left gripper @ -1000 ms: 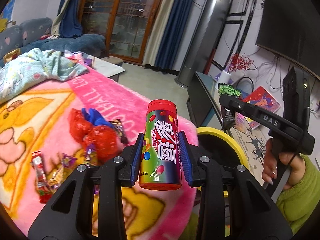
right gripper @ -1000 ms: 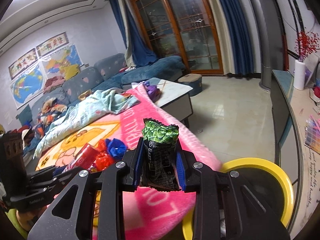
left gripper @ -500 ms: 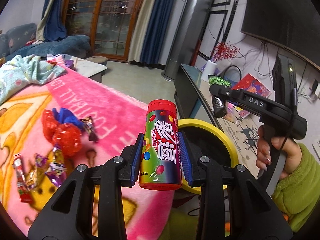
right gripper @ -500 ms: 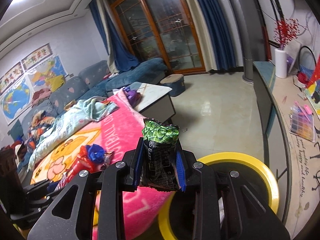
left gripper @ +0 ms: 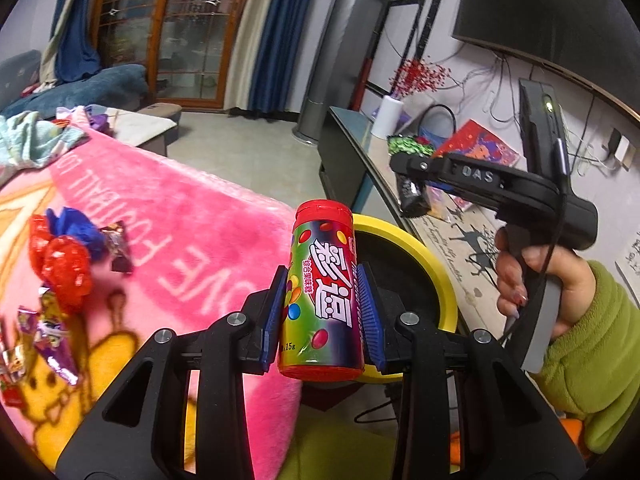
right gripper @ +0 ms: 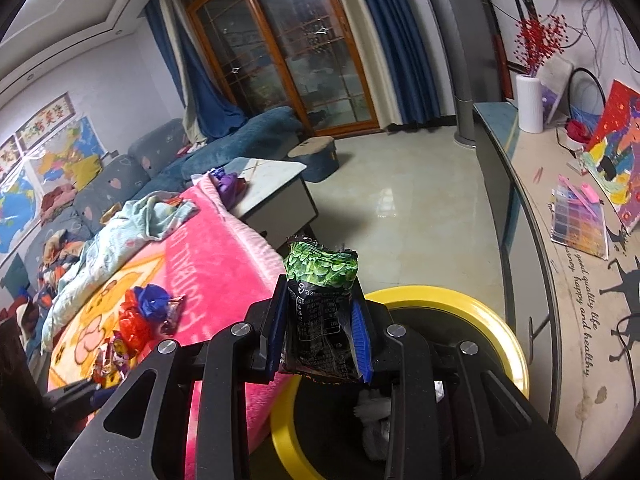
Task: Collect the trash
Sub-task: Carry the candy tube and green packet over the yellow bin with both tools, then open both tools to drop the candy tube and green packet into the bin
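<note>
Both tools are loaded. My left tool [left gripper: 322, 314] has its blue pads [left gripper: 273, 314] pressed against the sides of a candy tube [left gripper: 322, 292], which stands upright between them, red cap up, its rainbow label with white Chinese characters facing the camera. My right tool [right gripper: 320, 326] pinches a snack packet [right gripper: 322, 308], black with a green leaf-print top, crumpled and upright between its fingers.

From the left wrist view, the tube sits in front of the yellow-rimmed trash bin [left gripper: 404, 236], which stands just beside the edge of the pink blanket [left gripper: 192, 216]. My right hand [left gripper: 536, 284], in a green sleeve [left gripper: 596, 364], grips the other tool's handle to the right of the bin, with the packet seen small at its far end, beyond the bin's far rim.

From the right wrist view, the packet hovers over the near left part of the bin's rim [right gripper: 472, 300]; some white crumpled trash [right gripper: 372, 408] lies inside the dark bin.

On the blanket to the left, a cluster of candy wrappers [left gripper: 64, 264] remains: red and blue crinkled ones [right gripper: 144, 312] together, a small dark wrapper touching them, and purple and red foil pieces nearer the camera. A light blue cloth [right gripper: 132, 228] lies bunched farther back on the blanket.
</note>
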